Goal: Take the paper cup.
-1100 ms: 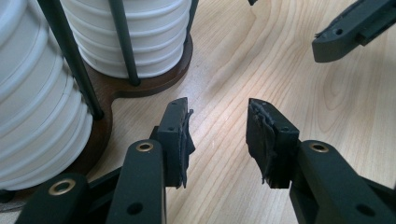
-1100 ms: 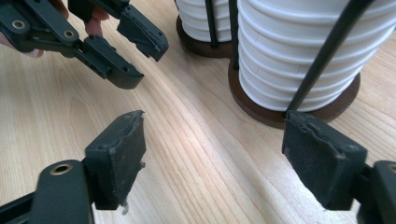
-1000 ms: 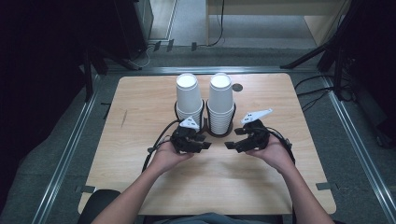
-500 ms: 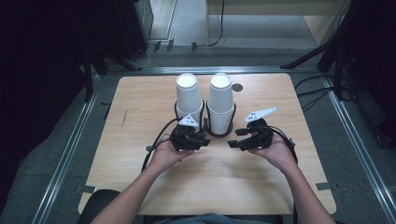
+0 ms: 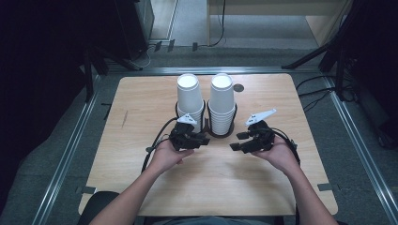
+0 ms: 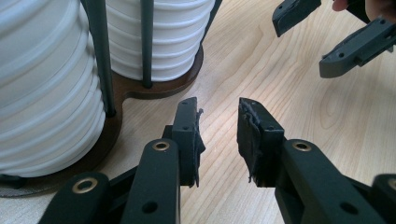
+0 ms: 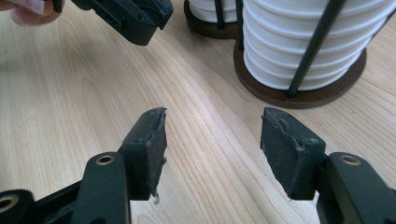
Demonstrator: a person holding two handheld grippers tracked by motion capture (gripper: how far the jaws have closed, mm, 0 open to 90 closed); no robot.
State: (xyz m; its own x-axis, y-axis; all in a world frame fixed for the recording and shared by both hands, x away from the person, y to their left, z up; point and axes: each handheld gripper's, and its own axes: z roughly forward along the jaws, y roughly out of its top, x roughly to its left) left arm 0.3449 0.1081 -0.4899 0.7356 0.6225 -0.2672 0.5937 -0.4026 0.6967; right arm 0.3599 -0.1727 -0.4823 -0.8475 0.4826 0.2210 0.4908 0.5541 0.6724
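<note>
Two tall stacks of white paper cups [image 5: 190, 96] [image 5: 221, 101] stand in a dark wire holder with a brown base [image 5: 220, 134] at the table's middle. In front of the left stack, my left gripper [image 5: 202, 140] [image 6: 219, 126] lies low over the wood. Its jaws have just been closing and still stand apart, with nothing between them. My right gripper [image 5: 237, 141] [image 7: 212, 135] faces it from the right, open over bare wood. The cups [image 6: 46, 84] [image 7: 303, 42] stand beside each gripper, untouched.
The light wooden table [image 5: 141, 108] has free room on both sides of the holder and in front of the hands. A small dark disc [image 5: 238, 87] lies behind the right stack. Metal rails and cables run along the floor around the table.
</note>
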